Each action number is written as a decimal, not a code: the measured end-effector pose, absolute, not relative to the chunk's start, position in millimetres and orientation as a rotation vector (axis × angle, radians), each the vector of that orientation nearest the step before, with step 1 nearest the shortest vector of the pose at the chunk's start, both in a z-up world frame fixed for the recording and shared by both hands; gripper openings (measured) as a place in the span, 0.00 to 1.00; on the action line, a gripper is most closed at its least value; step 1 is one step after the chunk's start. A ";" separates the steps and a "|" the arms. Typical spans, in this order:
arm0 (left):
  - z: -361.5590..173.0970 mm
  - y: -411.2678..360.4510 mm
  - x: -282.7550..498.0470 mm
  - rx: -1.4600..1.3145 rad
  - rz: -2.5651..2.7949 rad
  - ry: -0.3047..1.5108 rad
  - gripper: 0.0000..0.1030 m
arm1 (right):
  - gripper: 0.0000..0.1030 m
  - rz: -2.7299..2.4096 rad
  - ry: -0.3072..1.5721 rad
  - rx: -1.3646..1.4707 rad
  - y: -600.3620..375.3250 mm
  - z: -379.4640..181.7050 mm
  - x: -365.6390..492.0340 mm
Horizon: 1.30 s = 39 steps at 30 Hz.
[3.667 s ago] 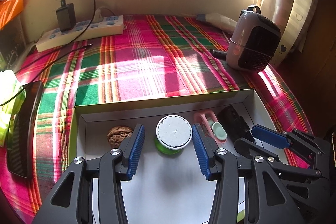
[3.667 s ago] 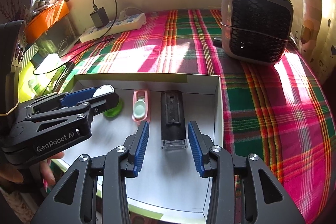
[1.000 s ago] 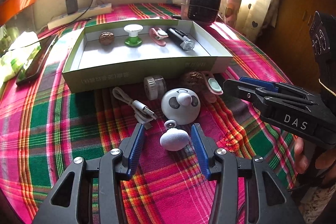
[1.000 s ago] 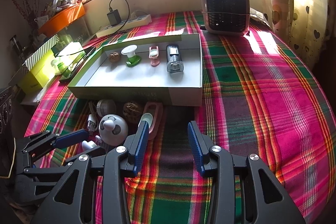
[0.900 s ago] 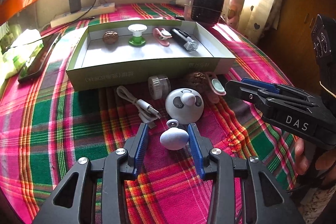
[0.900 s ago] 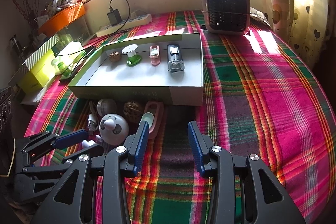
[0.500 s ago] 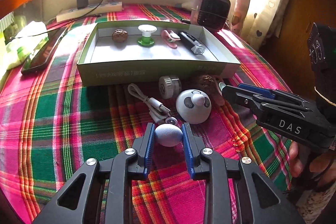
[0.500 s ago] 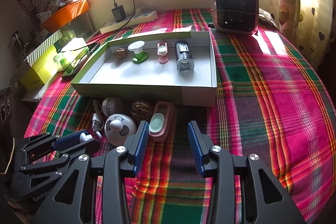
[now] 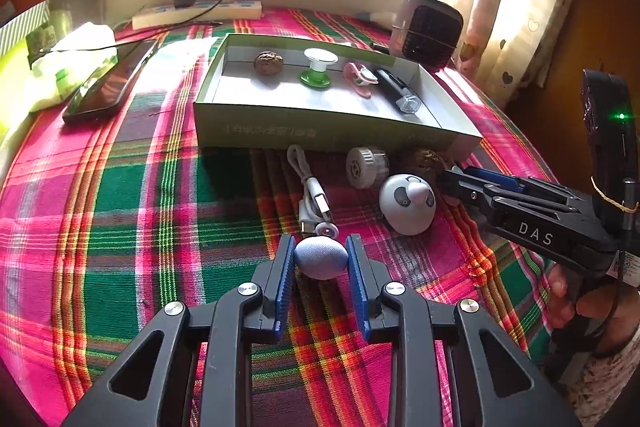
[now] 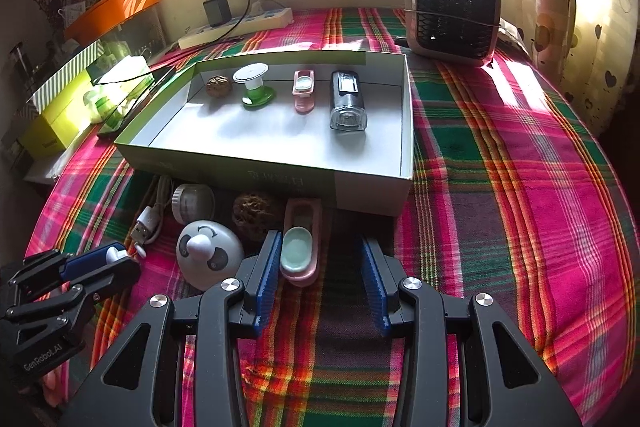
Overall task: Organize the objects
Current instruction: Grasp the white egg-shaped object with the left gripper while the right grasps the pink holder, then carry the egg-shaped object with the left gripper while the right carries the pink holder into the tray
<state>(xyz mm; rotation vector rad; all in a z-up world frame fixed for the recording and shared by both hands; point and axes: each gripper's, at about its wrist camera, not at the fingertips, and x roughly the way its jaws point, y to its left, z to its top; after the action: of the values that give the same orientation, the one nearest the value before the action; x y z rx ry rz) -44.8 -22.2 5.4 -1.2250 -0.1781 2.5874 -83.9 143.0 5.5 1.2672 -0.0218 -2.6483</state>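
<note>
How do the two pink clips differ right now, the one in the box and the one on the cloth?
The boxed clip lies inside the box, in the row along its far wall; the loose clip lies outside, against the box's front wall. The loose clip sits just inside the right gripper's open jaws, by its left finger; nothing is near the boxed one. Both are pink with a pale green pad.

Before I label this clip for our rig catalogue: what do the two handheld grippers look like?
Both are black skeletal frames with triangular cut-outs, silver pivot bolts and ribbed blue pads. The left gripper reads "GenRobot.AI" on its side; the right gripper reads "DAS", with a black module showing a green light, a yellow band and a dark cable.
</note>
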 end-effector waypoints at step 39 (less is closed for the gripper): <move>5.7 -18.9 -36.1 -1.220 2.577 -0.116 0.24 | 0.18 -2.616 0.012 1.259 142.6 4.3 -63.0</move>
<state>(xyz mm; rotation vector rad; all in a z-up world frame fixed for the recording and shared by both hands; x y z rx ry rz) -36.1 -18.9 5.7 -1.2198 -0.1164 2.5774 -63.0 142.6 4.3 1.2592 0.0122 -2.6156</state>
